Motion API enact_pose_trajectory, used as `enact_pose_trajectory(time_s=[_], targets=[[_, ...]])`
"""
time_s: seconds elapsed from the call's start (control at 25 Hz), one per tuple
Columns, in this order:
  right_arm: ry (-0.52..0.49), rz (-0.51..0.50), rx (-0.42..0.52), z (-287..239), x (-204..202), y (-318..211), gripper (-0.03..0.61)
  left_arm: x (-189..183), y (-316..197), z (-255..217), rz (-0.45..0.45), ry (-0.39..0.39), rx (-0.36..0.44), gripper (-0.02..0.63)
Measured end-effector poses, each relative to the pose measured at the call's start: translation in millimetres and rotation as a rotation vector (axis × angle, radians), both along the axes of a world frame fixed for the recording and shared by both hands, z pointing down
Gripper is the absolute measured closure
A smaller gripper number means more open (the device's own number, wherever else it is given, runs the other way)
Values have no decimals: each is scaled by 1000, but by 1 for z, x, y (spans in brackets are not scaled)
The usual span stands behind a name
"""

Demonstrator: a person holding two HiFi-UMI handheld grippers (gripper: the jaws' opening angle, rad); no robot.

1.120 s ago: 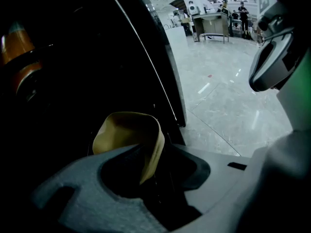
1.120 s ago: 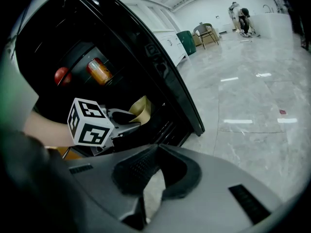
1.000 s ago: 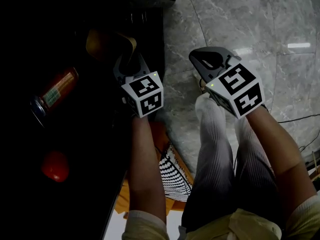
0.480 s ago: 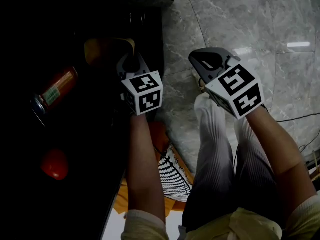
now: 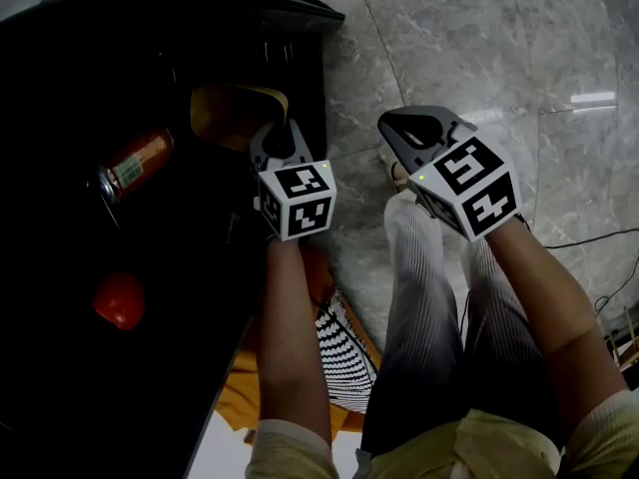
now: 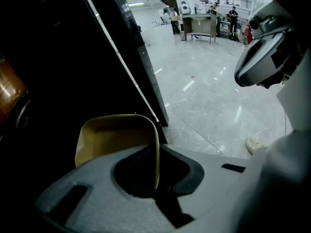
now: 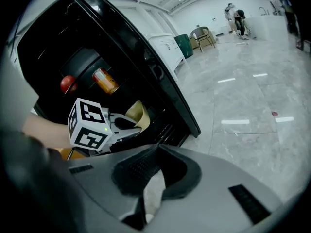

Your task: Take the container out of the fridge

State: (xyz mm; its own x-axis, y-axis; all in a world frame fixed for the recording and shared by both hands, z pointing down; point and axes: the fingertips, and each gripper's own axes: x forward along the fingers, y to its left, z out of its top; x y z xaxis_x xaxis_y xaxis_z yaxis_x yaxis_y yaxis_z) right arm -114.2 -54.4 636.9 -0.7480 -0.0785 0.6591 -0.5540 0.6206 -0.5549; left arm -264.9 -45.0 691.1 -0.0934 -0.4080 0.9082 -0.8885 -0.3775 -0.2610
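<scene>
A shallow yellow container sits at the front right of the dark open fridge. My left gripper is shut on the container's near right wall. In the left gripper view that thin wall stands on edge between the two jaws. From the right gripper view the container shows just past the left gripper, at the fridge's mouth. My right gripper hangs over the marble floor to the right of the fridge, shut with nothing in it.
Inside the fridge lie a red can on its side and a red round thing. The fridge's black door edge runs just right of the container. Grey marble floor spreads to the right; the person's legs stand below the grippers.
The left gripper's jaws have come onto the container's wall, and gripper and container have shifted right, toward the fridge's edge. The right gripper has hardly moved.
</scene>
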Motion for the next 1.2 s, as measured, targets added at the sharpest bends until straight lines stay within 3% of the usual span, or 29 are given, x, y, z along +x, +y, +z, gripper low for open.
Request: enact_pose_trajectory(time_s=[0.2, 0.88, 1.2], targets=[[6, 21, 16, -21, 11, -1, 549, 23, 6, -16, 60, 26, -21, 586], [2, 99, 44, -100, 45, 2, 549, 89, 43, -71, 135, 103, -60, 586], [17, 100, 64, -127, 58, 7, 549, 112, 45, -105, 162, 124, -36, 586]])
